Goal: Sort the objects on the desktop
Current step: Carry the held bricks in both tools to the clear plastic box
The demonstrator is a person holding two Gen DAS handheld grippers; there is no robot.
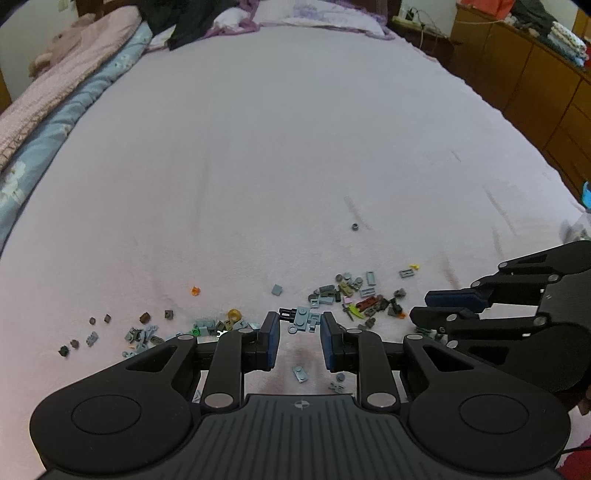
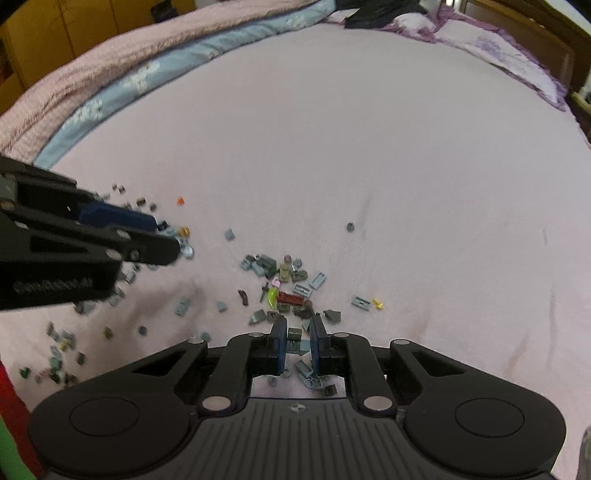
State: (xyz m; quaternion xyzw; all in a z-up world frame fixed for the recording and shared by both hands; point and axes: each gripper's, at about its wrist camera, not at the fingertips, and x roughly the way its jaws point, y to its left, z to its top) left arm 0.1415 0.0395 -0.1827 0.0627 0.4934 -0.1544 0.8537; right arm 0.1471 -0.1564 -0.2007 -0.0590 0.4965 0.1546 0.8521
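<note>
Several small toy bricks, mostly grey, lie scattered on a pale pink bed sheet. My left gripper is open just above the sheet, with a grey plate brick between its fingertips. My right gripper is open with a narrower gap, low over the main pile; a dark olive brick lies between its fingers. It also shows in the left wrist view at the right. A lone grey round stud lies apart, farther up the sheet.
A folded pink and blue quilt runs along the left side of the bed. Pillows lie at the head. A wooden cabinet stands to the right. An orange stud and a yellow piece lie loose.
</note>
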